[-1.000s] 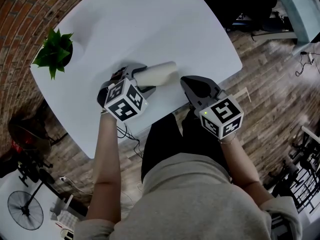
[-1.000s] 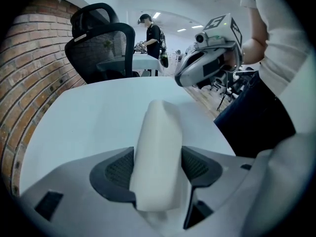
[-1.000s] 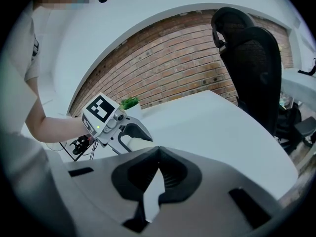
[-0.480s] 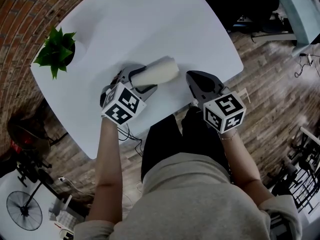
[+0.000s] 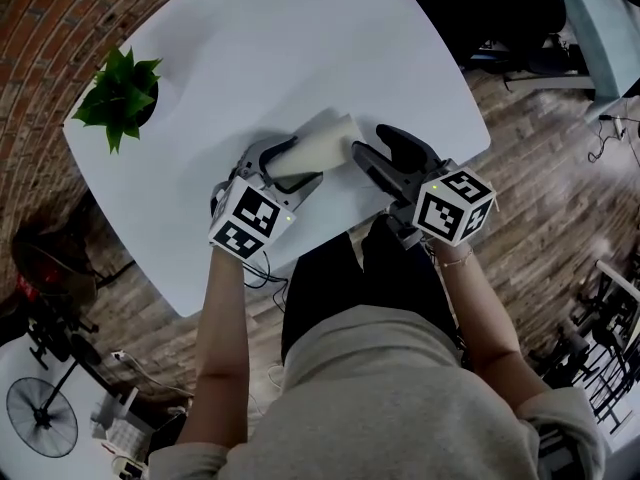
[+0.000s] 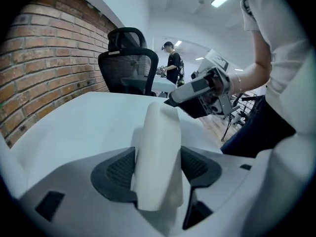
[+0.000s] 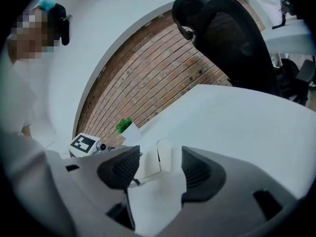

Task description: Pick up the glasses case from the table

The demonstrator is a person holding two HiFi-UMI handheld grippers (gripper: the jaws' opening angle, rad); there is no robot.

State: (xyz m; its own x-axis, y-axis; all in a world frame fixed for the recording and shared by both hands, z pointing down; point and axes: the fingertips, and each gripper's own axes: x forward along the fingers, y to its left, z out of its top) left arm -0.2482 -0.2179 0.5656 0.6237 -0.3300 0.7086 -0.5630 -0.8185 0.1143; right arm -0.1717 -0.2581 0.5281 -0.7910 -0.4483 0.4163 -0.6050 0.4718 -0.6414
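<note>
The white glasses case [image 5: 318,146] is an oblong box, held just over the white table [image 5: 300,38] near its front edge. My left gripper [image 5: 287,165] is shut on it, with both pads against its sides [image 6: 159,157]. The case's far end points right, toward my right gripper [image 5: 372,154]. That gripper's jaws have just been opening and stand open. In the right gripper view the case's end [image 7: 158,159] shows ahead in line with the gap, and the pads do not touch it. The right gripper [image 6: 197,90] also appears beyond the case in the left gripper view.
A potted green plant [image 5: 122,96] stands at the table's left corner by the brick wall. A black office chair [image 6: 128,58] is at the table's far side, with a person [image 6: 173,65] standing behind it. A fan [image 5: 40,418] stands on the wooden floor.
The right gripper's jaws went from shut to open, and it moved left up to the case's end. The left gripper rolled a little with the case in it.
</note>
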